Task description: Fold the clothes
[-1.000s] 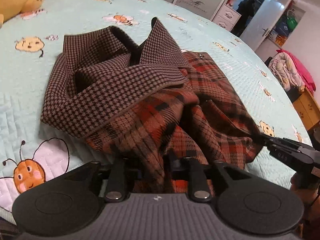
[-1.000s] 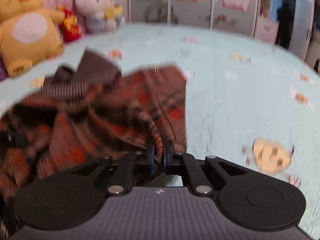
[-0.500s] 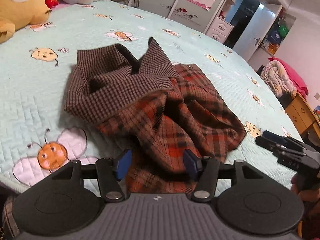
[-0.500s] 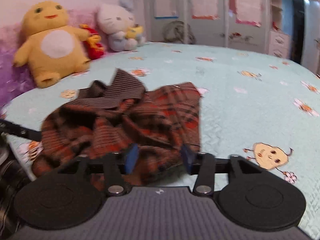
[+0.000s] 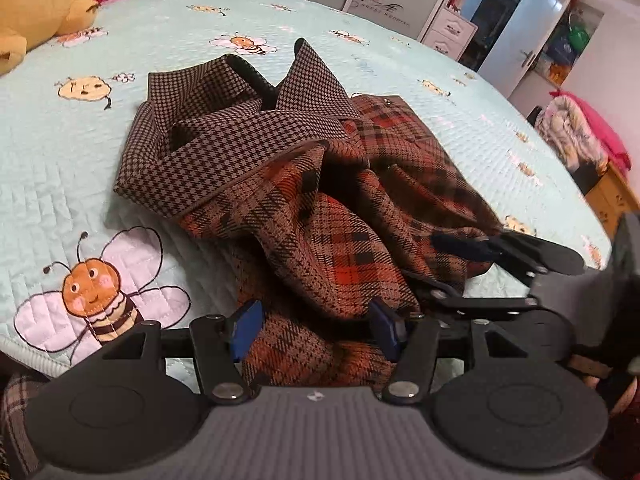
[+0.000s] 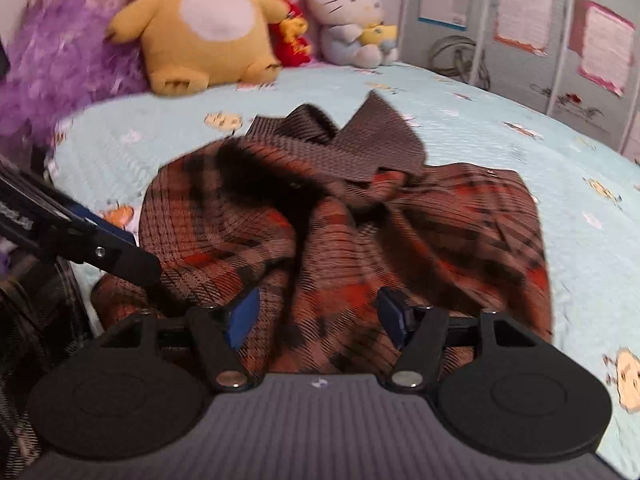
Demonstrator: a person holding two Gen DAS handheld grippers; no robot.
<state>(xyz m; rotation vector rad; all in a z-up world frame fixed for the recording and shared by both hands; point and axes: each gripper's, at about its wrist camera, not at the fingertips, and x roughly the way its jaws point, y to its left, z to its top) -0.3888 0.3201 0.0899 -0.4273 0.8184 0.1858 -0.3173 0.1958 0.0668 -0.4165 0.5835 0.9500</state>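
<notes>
A crumpled garment, orange and brown plaid outside with a dark houndstooth lining, lies heaped on the pale blue bedspread. My left gripper stands open at the garment's near edge, plaid cloth lying loose between its blue pads. The right gripper hovers over the same heap from the other side; its jaws are closing, still well apart, with cloth between them and no pad pressing. Each gripper shows in the other's view: the right gripper at the garment's right hem, the left gripper at the left.
Plush toys and a purple fluffy pillow sit at the head of the bed. Wardrobe doors and a white drawer unit stand beyond the bed. A pile of bedding lies at the right.
Both grippers let go of the plaid cloth and their jaws spread. The garment dropped into a heap. The right gripper swung across toward the left gripper, now hovering over the cloth.
</notes>
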